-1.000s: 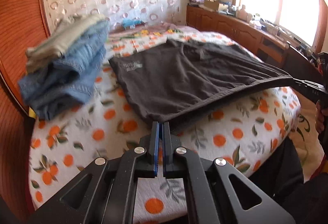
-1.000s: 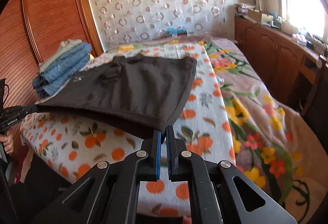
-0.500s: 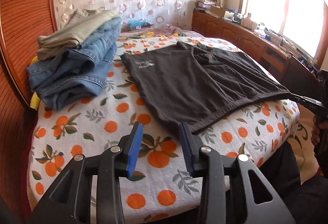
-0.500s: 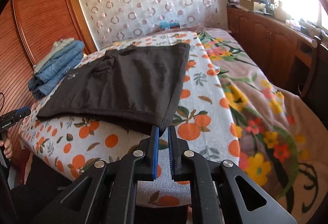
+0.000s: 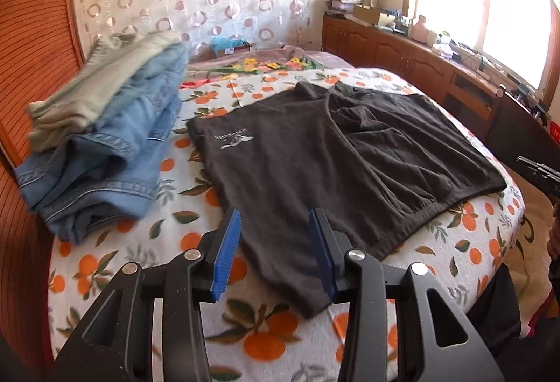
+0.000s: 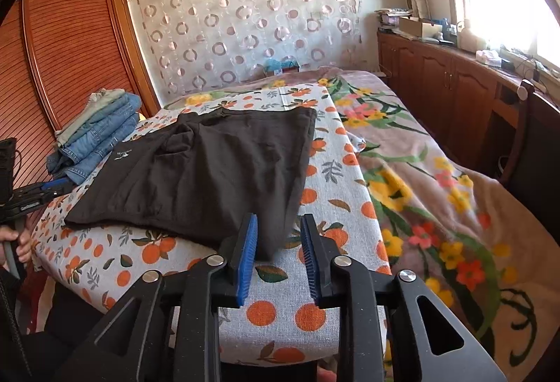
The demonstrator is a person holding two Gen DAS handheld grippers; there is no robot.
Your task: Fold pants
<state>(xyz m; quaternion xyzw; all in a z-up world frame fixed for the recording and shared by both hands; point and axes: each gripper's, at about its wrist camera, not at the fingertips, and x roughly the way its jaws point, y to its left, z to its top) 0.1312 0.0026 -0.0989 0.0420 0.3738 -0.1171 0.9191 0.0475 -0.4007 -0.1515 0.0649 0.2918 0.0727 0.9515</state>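
Note:
Dark brown pants (image 5: 315, 165) with a small white logo lie folded flat on the orange-print bedsheet (image 5: 140, 242). In the left wrist view my left gripper (image 5: 274, 224) hangs over their near left corner. Its jaws are opening, and the cloth lies beneath them, untouched by the blue pads (image 5: 227, 249). In the right wrist view the pants (image 6: 210, 172) reach to my right gripper (image 6: 277, 228). Its jaws are opening too, with the near right corner of the hem loose between them. Each gripper also shows at the edge of the other's view: the right gripper (image 5: 539, 172) and the left gripper (image 6: 38, 193).
A stack of folded jeans (image 5: 115, 151) with a pale garment on top sits at the bed's left side by the wooden wardrobe (image 6: 70, 49). A floral blanket (image 6: 437, 189) covers the bed's right half. Wooden cabinets (image 5: 402, 56) run under the window. A hand (image 6: 17, 242) grips the left handle.
Both grippers were shut on the near hem corners, holding the edge stretched above the bed. Both have opened, the left first, and the pants have dropped flat onto the sheet.

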